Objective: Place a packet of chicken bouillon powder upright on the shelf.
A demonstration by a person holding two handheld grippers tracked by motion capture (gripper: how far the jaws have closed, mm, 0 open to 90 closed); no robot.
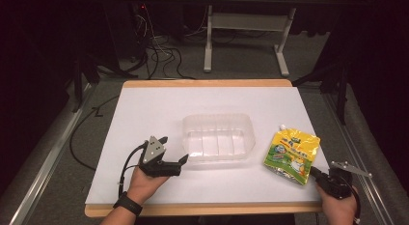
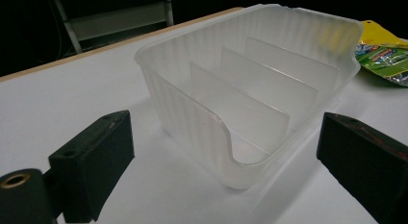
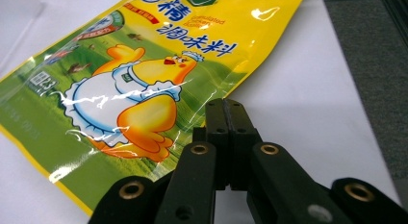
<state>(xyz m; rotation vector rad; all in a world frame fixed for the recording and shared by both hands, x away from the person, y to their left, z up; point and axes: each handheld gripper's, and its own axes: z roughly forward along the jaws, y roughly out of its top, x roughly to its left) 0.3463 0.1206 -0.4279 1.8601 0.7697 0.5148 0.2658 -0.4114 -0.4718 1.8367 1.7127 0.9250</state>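
Holding my left tongs [image 1: 172,157] spread wide beside the clear ribbed plastic divider bin [image 1: 218,137] mid-bench, I keep my right tongs [image 3: 226,106] pressed together, empty, at the yellow-green chicken-print seasoning pouch [image 3: 144,84] lying right.

Pouch [image 3: 144,84] cut off at top edge; small print unreadable; right claw [image 3: 226,111] overlaps its bottom edge.

Looks like a lab: dark room, white-topped table [image 1: 159,109], loose cables [image 1: 161,56] on grey floor, metal frame legs [image 1: 208,41] at the far side.
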